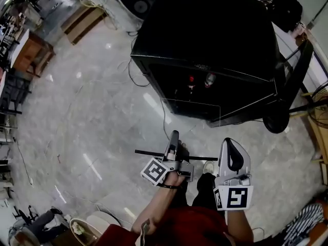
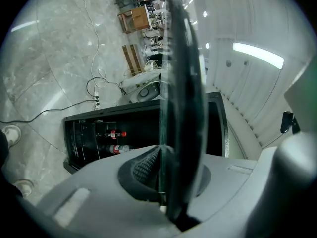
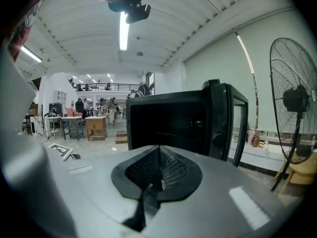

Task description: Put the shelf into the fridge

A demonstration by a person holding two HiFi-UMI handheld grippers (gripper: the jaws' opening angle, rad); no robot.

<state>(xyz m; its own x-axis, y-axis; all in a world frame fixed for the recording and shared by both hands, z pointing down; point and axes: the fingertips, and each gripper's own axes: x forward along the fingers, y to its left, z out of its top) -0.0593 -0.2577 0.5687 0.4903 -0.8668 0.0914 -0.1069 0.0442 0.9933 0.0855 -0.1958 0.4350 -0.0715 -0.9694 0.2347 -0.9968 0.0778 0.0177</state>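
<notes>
- Two tools are in your hands; your left tool (image 1: 174, 140) (image 2: 163, 168) is clamped on the near edge of the glass shelf (image 1: 197, 158) (image 2: 181, 83).
- Your right tool (image 1: 231, 146) (image 3: 158, 170) has its jaws pressed together with nothing between them. It sits just beside the shelf's right end.
- You hold the shelf in the air over the marble floor (image 1: 92, 117), in front of the black fridge (image 1: 205, 24) (image 2: 89, 125) (image 3: 173, 123). It is not yet inside.
- Your fridge stands open toward you, and two bottles (image 1: 191, 80) (image 2: 115, 134) show inside it.
- One standing fan (image 1: 279, 118) (image 3: 297, 98) is at the fridge's right.
</notes>
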